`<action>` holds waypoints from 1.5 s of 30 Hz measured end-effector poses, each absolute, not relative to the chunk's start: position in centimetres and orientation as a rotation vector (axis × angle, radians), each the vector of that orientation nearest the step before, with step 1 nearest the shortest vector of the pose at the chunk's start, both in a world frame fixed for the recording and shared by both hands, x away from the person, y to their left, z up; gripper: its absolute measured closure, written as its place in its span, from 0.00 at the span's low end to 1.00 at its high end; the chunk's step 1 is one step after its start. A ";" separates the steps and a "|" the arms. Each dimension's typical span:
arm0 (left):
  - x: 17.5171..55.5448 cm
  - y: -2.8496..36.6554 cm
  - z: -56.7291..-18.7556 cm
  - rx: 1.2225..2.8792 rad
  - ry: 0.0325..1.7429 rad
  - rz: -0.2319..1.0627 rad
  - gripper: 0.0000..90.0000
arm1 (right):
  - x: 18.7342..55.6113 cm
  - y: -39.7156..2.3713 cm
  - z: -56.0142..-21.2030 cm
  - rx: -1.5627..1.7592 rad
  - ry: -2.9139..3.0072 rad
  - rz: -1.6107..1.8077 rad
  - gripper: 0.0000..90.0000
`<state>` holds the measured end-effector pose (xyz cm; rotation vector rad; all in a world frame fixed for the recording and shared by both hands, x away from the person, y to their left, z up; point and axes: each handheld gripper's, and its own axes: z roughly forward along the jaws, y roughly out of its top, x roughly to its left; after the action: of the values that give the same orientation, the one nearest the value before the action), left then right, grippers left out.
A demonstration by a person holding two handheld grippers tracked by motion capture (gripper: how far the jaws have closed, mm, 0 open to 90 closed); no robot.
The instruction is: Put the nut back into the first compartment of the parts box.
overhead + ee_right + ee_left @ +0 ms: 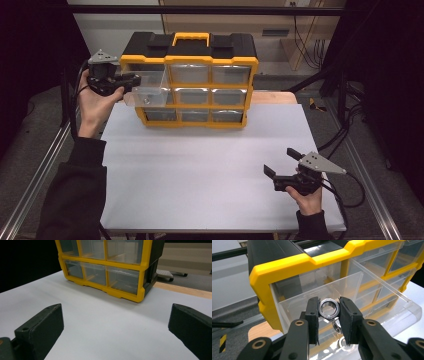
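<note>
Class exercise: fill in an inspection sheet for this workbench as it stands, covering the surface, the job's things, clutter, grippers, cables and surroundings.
Surface: white table top, bare in front of the organizer.
Job's things: yellow-and-black drawer organizer at the far edge; clear top-left drawer pulled out; hex nut held over it; more nuts lying inside.
Clutter: nothing seen.
Grippers: left gripper shut on the hex nut; right gripper open, over the table's near right.
Cables: black cable trails from the right gripper.
Surroundings: metal frame rail, grey floor, wooden furniture behind.
</note>
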<state>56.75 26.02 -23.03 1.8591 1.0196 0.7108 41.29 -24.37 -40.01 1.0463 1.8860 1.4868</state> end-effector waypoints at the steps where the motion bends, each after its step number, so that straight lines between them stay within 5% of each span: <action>1: 56.8 26.0 -23.0 1.858 1.021 0.710 0.78 | 41.3 -24.4 -40.0 1.047 1.885 1.487 0.01; 12: 56.5 26.1 -23.2 1.820 1.010 0.724 0.70 | 41.3 -24.4 -40.0 1.048 1.884 1.490 0.01; 27: 54.4 26.3 -23.0 1.715 0.929 0.732 0.22 | 41.2 -24.4 -40.0 1.049 1.885 1.491 0.01; 45: 50.3 25.2 -24.3 1.701 0.790 0.745 0.05 | 41.3 -24.3 -40.0 1.050 1.885 1.491 0.01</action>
<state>50.27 25.23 -24.30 1.7015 0.7905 0.7453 41.29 -24.33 -40.01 1.0498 1.8847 1.4915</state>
